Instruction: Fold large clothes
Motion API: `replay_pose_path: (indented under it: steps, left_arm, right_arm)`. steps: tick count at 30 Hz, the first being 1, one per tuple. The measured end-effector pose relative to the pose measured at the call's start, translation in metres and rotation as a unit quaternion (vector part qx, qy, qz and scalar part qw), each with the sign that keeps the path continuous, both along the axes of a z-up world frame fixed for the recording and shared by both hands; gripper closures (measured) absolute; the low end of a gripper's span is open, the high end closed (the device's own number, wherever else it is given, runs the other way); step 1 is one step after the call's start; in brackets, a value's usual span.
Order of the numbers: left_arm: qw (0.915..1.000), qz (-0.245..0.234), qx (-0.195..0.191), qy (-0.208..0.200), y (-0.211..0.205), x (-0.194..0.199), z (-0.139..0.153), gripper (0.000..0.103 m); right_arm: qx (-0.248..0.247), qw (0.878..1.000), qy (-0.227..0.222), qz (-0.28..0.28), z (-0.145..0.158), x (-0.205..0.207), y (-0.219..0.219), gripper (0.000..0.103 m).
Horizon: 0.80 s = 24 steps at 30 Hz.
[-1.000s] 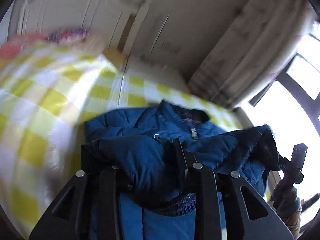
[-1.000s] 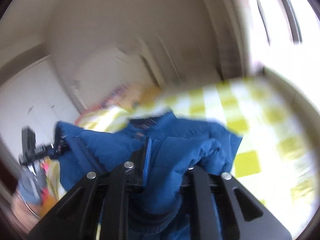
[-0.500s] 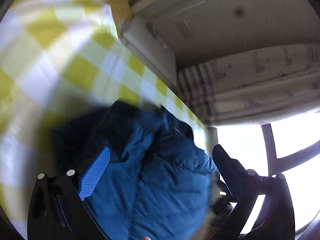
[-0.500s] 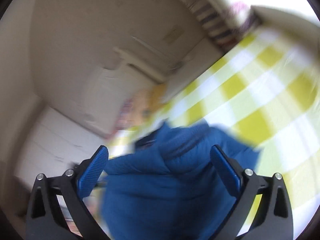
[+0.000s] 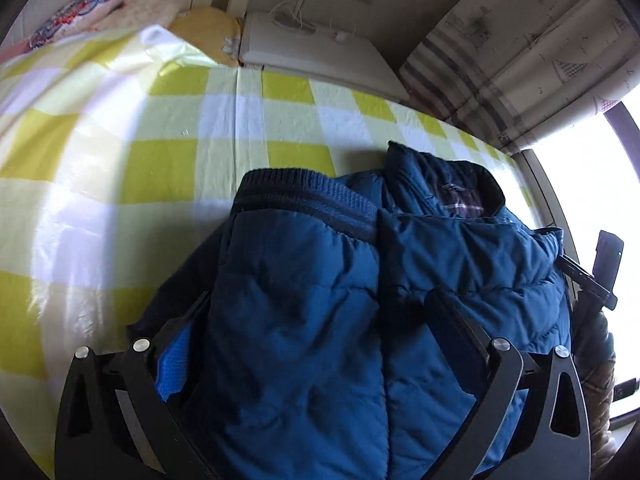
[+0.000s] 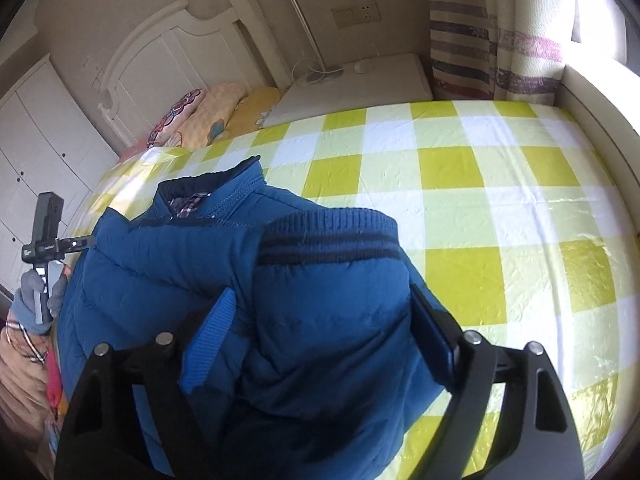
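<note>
A blue puffer jacket (image 5: 440, 248) lies folded on the yellow-and-white checked bed cover (image 5: 168, 152), collar toward the far side. A sleeve with a ribbed, dark-striped cuff (image 5: 304, 196) is folded over its body. My left gripper (image 5: 316, 300) sits low over this fold, its jaws wide and closing, with padded fabric between them. In the right wrist view the jacket (image 6: 160, 264) shows the other folded sleeve and its cuff (image 6: 328, 236). My right gripper (image 6: 322, 292) straddles that sleeve with its jaws closing. No pad visibly pinches cloth.
Pillows (image 6: 208, 116) lie by the white headboard (image 6: 168, 52). A white bedside unit (image 6: 352, 84) with cables stands beyond the bed, next to a striped curtain (image 6: 492, 28). A gloved hand (image 6: 28, 300) shows at the bed's left edge, and a wardrobe (image 6: 40, 136) behind.
Both grippers were shut on jacket fabric a second ago, then let it go and opened wide. Both have sunk toward the bed, and the folded sleeves now lie on the jacket.
</note>
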State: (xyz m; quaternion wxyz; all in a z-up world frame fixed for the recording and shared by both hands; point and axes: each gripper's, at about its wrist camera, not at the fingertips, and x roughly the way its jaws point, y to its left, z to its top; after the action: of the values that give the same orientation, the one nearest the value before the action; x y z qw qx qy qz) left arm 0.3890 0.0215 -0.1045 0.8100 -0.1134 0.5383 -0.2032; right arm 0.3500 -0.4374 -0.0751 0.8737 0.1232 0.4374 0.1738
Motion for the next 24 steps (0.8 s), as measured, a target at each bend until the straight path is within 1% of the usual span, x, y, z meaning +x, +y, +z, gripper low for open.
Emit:
replay_pose_path:
  steps: [1,2,3,4,5,6,7,9,10,11,12,13,15,16,17,18,19,20,21,22,23,24]
  left_arm:
    - [1.0000,0.002,-0.007,0.006,0.001,0.002,-0.006,0.008]
    - [0.9998,0.004,-0.019,0.007,0.003,0.004,-0.011,0.013]
    - [0.9996,0.008,-0.027,-0.006,0.005,0.004,-0.012,0.032]
    - [0.9990,0.012,-0.033,-0.027,0.007,0.000,-0.009,0.042]
    - [0.9973,0.028,-0.036,-0.059,0.012,-0.010,0.000,0.070]
    - [0.9957,0.038,-0.038,-0.076,0.015,-0.016,0.005,0.082]
    - [0.9916,0.050,-0.049,-0.109,0.019,-0.032,0.017,0.084]
    - [0.9857,0.056,-0.071,-0.142,0.018,-0.058,0.040,0.088]
    - [0.9823,0.054,-0.084,-0.158,0.018,-0.075,0.056,0.088]
    - [0.9811,0.049,-0.087,-0.166,0.016,-0.081,0.068,0.088]
    - [0.9808,0.041,-0.081,-0.172,0.014,-0.083,0.084,0.088]
    - [0.9821,0.038,-0.069,-0.172,0.011,-0.074,0.101,0.088]
    - [0.9864,0.045,-0.048,-0.151,0.008,-0.044,0.117,0.088]
    - [0.9883,0.057,-0.017,-0.140,0.004,-0.018,0.119,0.088]
    - [0.9891,0.060,0.010,-0.134,-0.001,0.001,0.117,0.088]
    - [0.9917,0.061,0.037,-0.107,-0.008,0.029,0.101,0.088]
    - [0.9941,0.072,0.039,-0.071,-0.011,0.046,0.084,0.088]
    - [0.9952,0.075,0.049,-0.039,-0.014,0.057,0.064,0.088]
    - [0.9935,0.077,0.083,-0.014,-0.020,0.065,0.032,0.086]
    - [0.9942,0.072,0.080,0.001,-0.023,0.066,0.006,0.082]
    - [0.9946,0.079,0.066,-0.014,-0.022,0.062,-0.005,0.077]
    - [0.9942,0.087,0.050,-0.038,-0.018,0.055,-0.007,0.076]
  right_arm:
    - [-0.005,1.000,-0.006,0.002,0.000,-0.001,0.000,0.029]
    - [-0.011,1.000,-0.012,0.002,0.000,-0.003,0.000,0.042]
    - [-0.014,1.000,-0.019,0.003,0.002,-0.006,0.000,0.054]
    - [-0.011,1.000,-0.027,0.007,0.002,-0.009,0.000,0.061]
    - [-0.012,0.999,-0.040,0.007,0.004,-0.015,0.000,0.074]
    - [-0.011,0.998,-0.054,0.007,0.007,-0.022,0.001,0.085]
    - [-0.010,0.997,-0.073,0.007,0.013,-0.031,0.002,0.088]
    - [-0.026,0.993,-0.116,0.005,0.031,-0.052,0.011,0.092]
    - [-0.029,0.991,-0.131,0.004,0.043,-0.062,0.013,0.093]
    - [-0.026,0.989,-0.148,0.004,0.058,-0.072,0.014,0.093]
    - [-0.024,0.986,-0.167,0.006,0.080,-0.079,0.014,0.093]
    - [-0.026,0.985,-0.171,0.008,0.097,-0.074,0.013,0.093]
    - [-0.034,0.987,-0.160,-0.002,0.119,-0.043,0.011,0.093]
    - [-0.048,0.988,-0.149,-0.008,0.122,-0.024,0.011,0.093]
    - [-0.067,0.989,-0.130,-0.013,0.119,0.000,0.013,0.093]
    - [-0.081,0.992,-0.091,-0.022,0.104,0.035,0.013,0.092]
    - [-0.075,0.995,-0.061,-0.029,0.089,0.053,0.012,0.092]
    - [-0.073,0.997,-0.010,-0.037,0.061,0.076,0.013,0.092]
    - [-0.097,0.994,0.031,-0.037,0.030,0.090,0.018,0.084]
    - [-0.101,0.993,0.056,-0.035,0.004,0.095,0.022,0.078]
    - [-0.084,0.994,0.057,-0.039,-0.013,0.095,0.023,0.070]
    - [-0.055,0.997,0.027,-0.053,-0.019,0.088,0.017,0.069]
